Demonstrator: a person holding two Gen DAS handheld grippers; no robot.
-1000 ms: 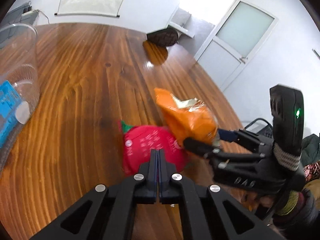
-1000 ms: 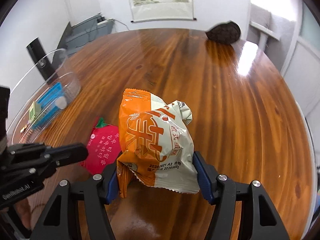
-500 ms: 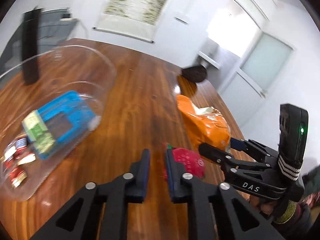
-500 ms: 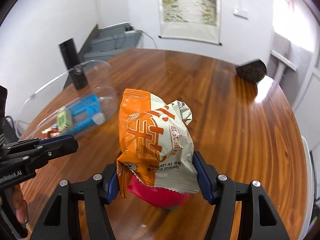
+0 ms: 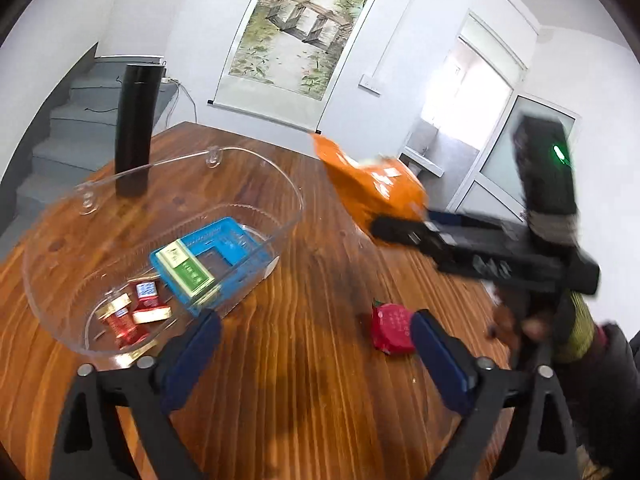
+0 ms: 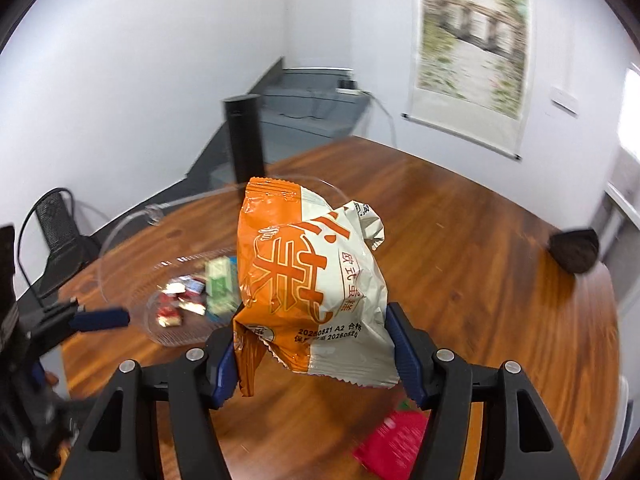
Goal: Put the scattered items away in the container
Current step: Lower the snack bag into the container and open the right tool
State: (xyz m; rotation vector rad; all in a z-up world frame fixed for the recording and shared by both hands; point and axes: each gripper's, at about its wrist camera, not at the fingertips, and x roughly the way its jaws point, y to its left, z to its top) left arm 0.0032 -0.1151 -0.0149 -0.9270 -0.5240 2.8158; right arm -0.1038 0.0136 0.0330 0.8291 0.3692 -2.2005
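My right gripper [image 6: 310, 354] is shut on an orange and white snack bag [image 6: 308, 280], held in the air above the wooden table; the same bag [image 5: 372, 184] shows in the left wrist view beyond the clear container. My left gripper [image 5: 316, 354] is open and holds nothing. A red strawberry-shaped packet [image 5: 392, 328] lies on the table just inside its right finger [image 5: 438, 360], and shows low right in the right wrist view [image 6: 394, 440]. The clear plastic container [image 5: 60, 308] sits left, holding a blue basket [image 5: 228, 244], a green and white box and several small wrapped sweets.
A tall black cylinder [image 5: 134, 128] stands behind the container [image 6: 120, 240]. A dark round object [image 6: 574, 250] rests at the table's far right edge. A scroll painting hangs on the wall, with grey stairs at left. A hand in a dark sleeve [image 5: 600, 380] holds the right gripper.
My left gripper went from shut to wide open and swung left toward the container. The right gripper lifted the orange bag higher and moved it toward the container; the red packet stays on the table.
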